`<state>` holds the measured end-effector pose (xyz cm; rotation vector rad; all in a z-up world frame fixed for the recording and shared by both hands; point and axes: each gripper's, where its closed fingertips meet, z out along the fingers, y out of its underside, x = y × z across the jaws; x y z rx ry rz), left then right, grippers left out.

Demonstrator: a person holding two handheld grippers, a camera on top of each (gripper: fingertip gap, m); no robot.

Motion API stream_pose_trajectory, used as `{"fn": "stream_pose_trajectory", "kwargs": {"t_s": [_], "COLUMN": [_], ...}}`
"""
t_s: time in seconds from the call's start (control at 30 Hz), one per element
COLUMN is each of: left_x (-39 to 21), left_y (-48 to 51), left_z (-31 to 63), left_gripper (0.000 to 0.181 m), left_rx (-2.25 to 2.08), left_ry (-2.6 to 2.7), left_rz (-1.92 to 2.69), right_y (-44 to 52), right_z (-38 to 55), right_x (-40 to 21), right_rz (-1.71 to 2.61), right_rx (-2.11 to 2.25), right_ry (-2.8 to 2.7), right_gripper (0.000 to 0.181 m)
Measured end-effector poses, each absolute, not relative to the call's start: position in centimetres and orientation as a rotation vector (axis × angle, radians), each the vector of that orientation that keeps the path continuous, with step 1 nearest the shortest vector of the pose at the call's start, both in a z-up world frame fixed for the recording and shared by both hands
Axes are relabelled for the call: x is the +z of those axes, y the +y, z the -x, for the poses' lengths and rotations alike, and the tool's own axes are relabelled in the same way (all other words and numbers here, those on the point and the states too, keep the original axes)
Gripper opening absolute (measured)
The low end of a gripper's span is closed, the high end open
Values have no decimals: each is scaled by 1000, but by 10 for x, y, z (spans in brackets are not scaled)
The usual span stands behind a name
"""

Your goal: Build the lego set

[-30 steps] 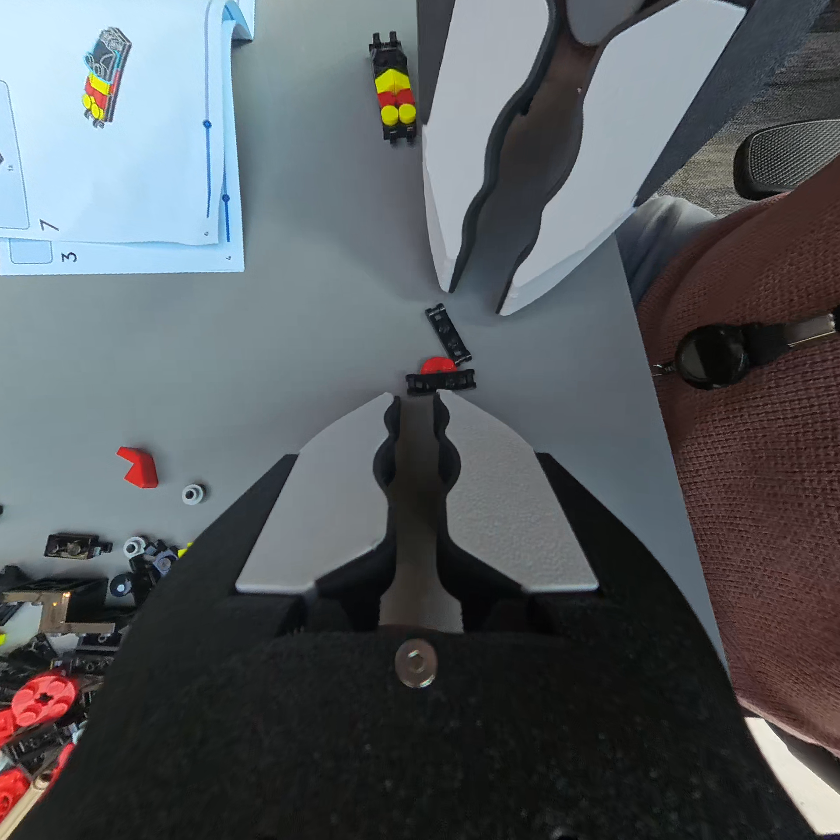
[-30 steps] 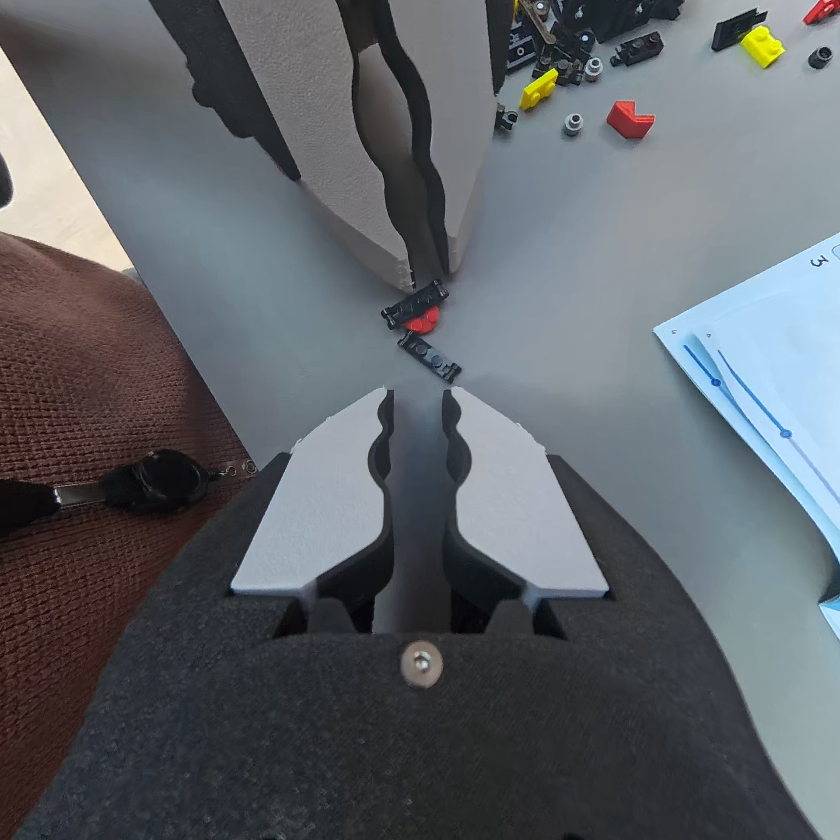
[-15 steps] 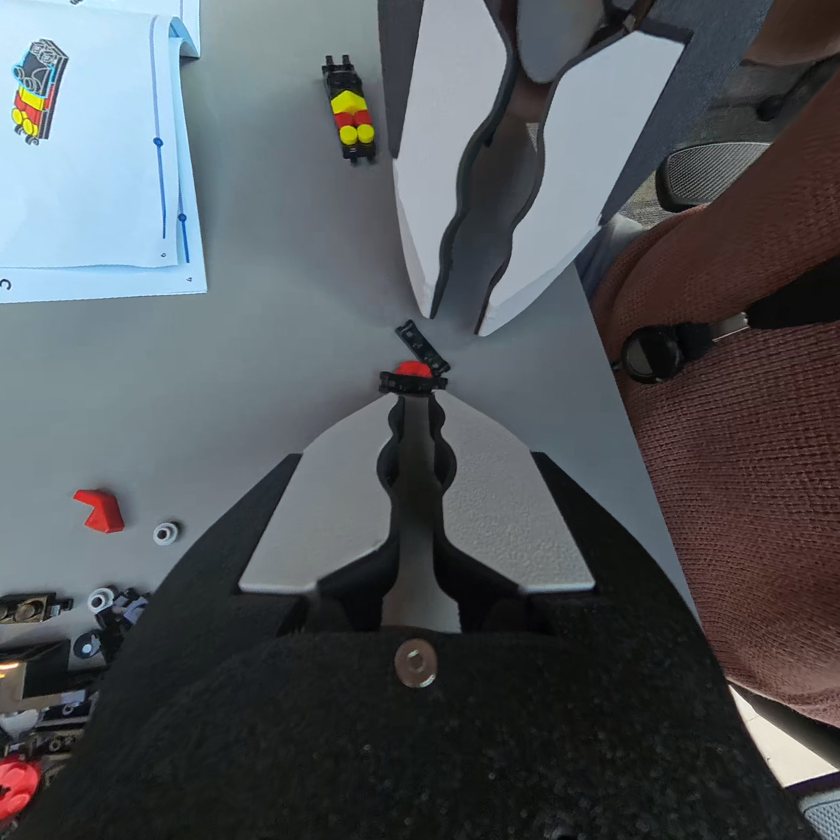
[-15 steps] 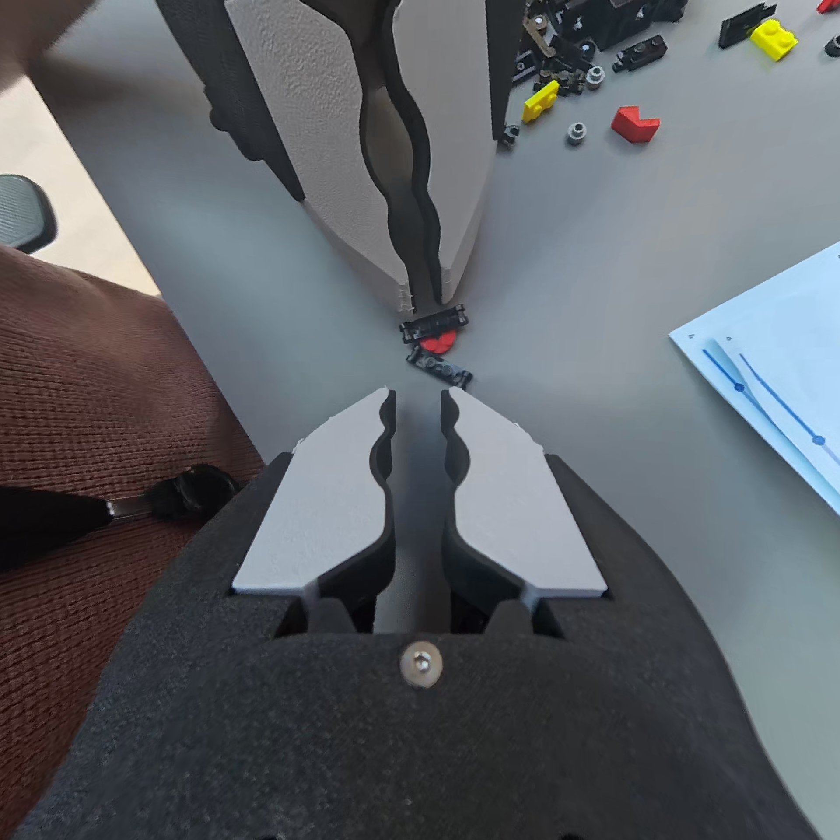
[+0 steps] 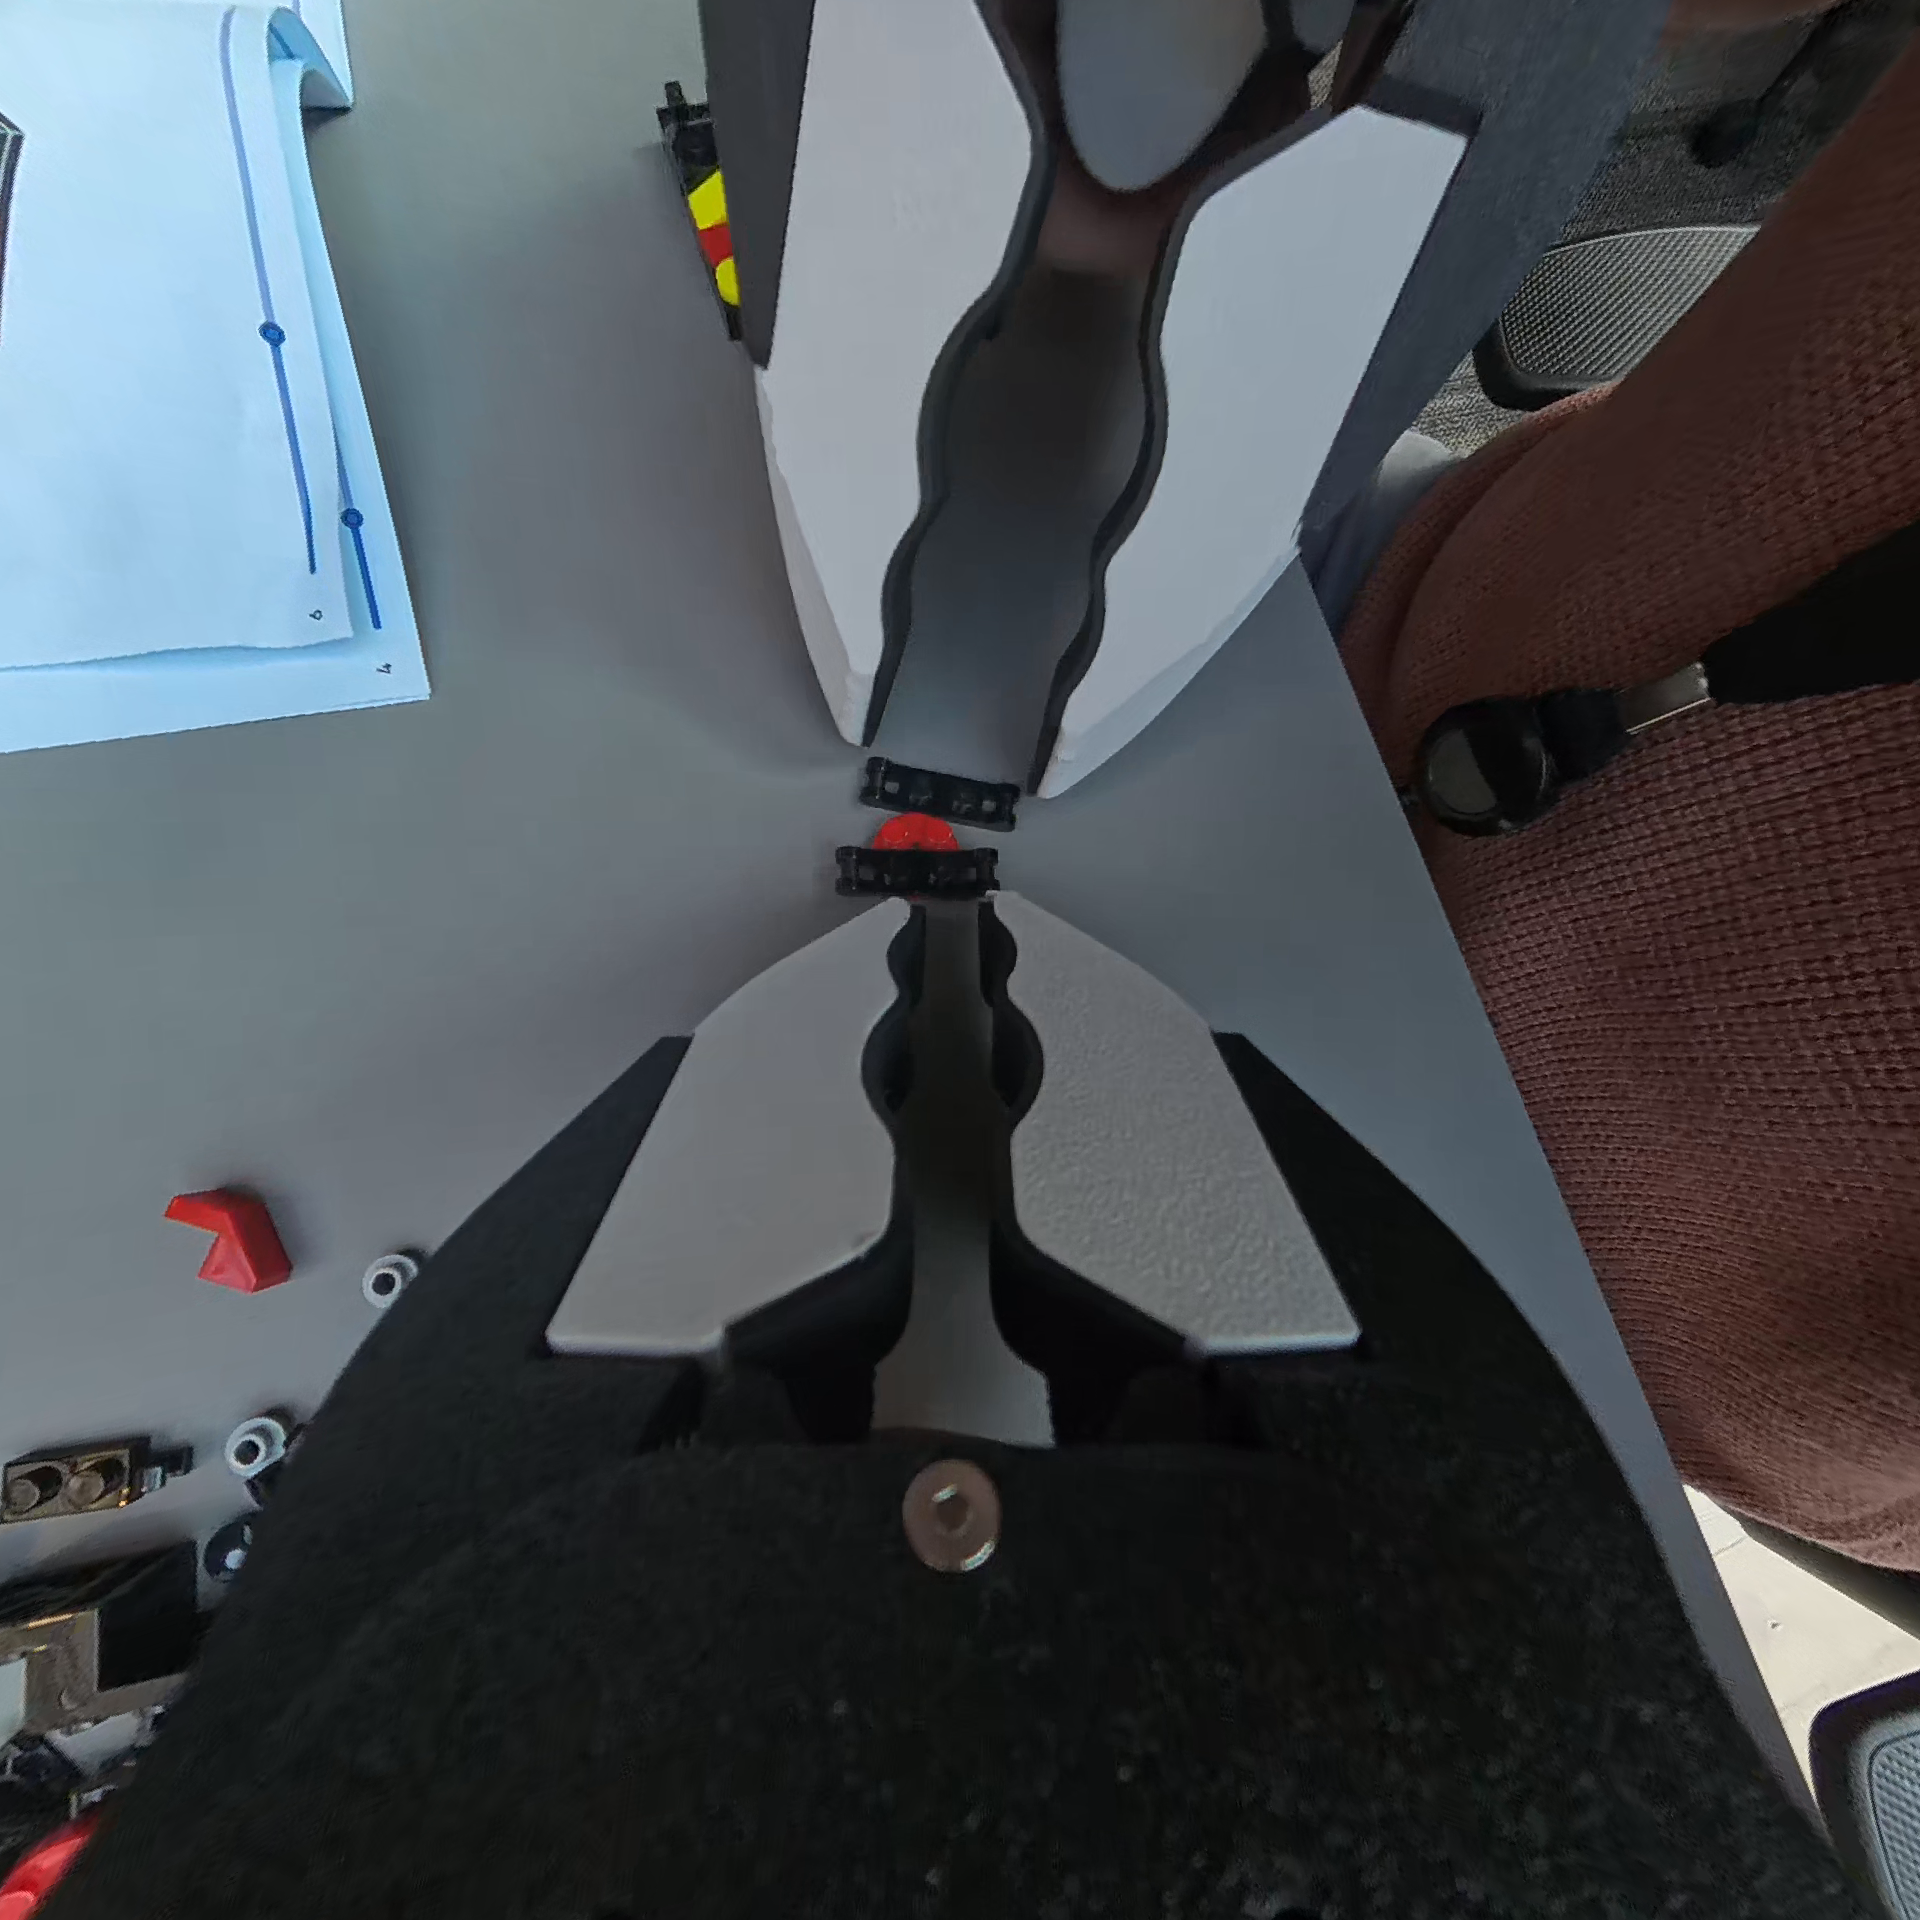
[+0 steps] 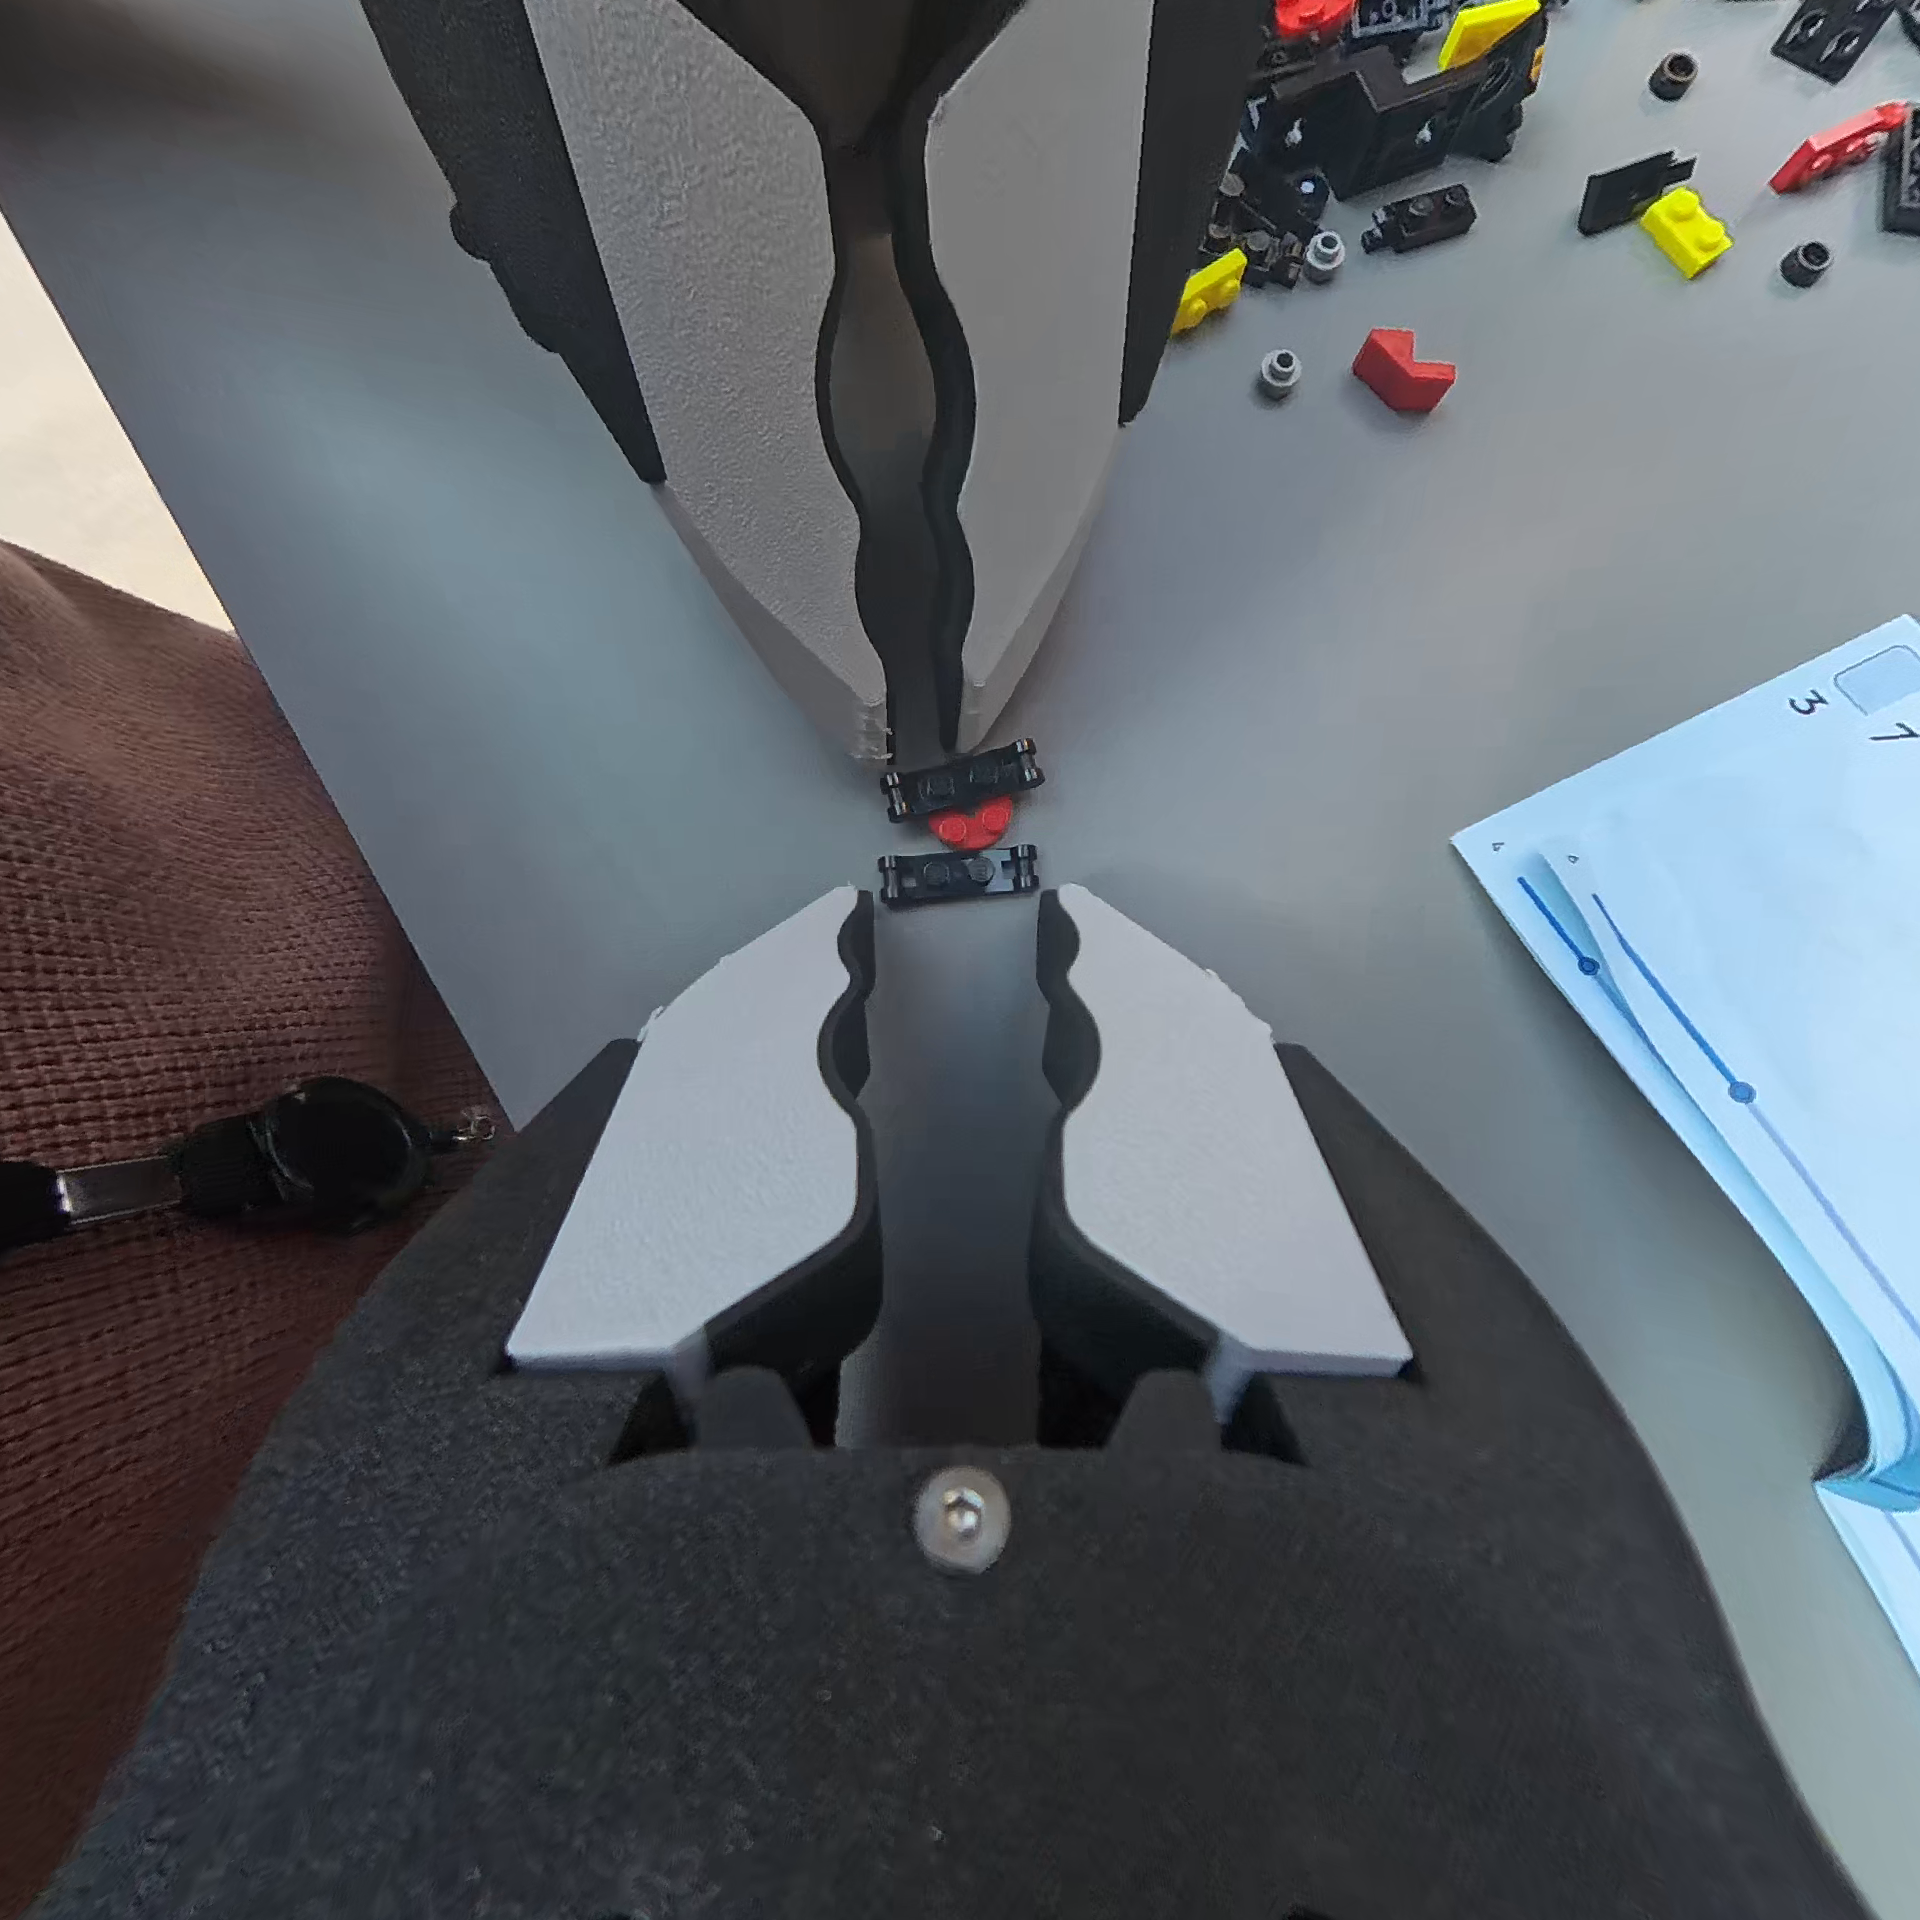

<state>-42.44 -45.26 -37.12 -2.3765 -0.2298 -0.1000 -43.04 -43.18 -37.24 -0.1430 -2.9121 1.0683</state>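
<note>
A small black plate with a red round piece (image 5: 914,868) lies on the grey table just beyond my left gripper (image 5: 945,906), whose jaws are shut with only a thin slit. In the right wrist view that plate (image 6: 961,790) with the red piece (image 6: 971,826) sits at the left gripper's tips (image 6: 925,740). A second, bare black plate (image 6: 956,873) lies parallel to it, right at the mouth of my open right gripper (image 6: 956,899). In the left wrist view this plate (image 5: 940,784) spans the right gripper's tips (image 5: 951,753). Neither plate is lifted.
An open instruction booklet (image 5: 156,416) lies to one side (image 6: 1714,987). A black, yellow and red partial build (image 5: 712,229) is half hidden behind the right gripper. A red angled piece (image 6: 1403,369) and a pile of loose pieces (image 6: 1403,104) lie beyond. A person's brown sweater (image 5: 1662,935) borders the table edge. My two grippers' fingertips are within a few centimetres of each other. The red angled piece (image 6: 1403,369) lies around 11 cm away from my left fingertips.
The bare black plate has turned from slanting to parallel with the red-topped plate. The right gripper has opened wider and come up to it. Both grippers have closed in.
</note>
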Motion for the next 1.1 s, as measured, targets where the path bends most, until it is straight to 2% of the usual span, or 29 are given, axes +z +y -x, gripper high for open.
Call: {"fn": "stream_pose_trajectory", "kwargs": {"t_s": [0.03, 0.6, 1.1], "left_x": [-371, -371, -369], "left_y": [-452, -453, -449], "left_z": [425, 425, 427], "left_gripper": [9, 10, 9], "left_rx": [-98, -95, -112], "left_ry": [-224, -215, -219], "left_rz": [2374, 2365, 2329], "right_y": [-433, -443, -446], "right_z": [432, 437, 435], "right_x": [-373, -359, -369], "right_rz": [117, -8, -190], "right_rx": [1067, 1163, 1042], "right_ry": [-2905, -2895, -2967], "right_gripper": [30, 28, 28]}}
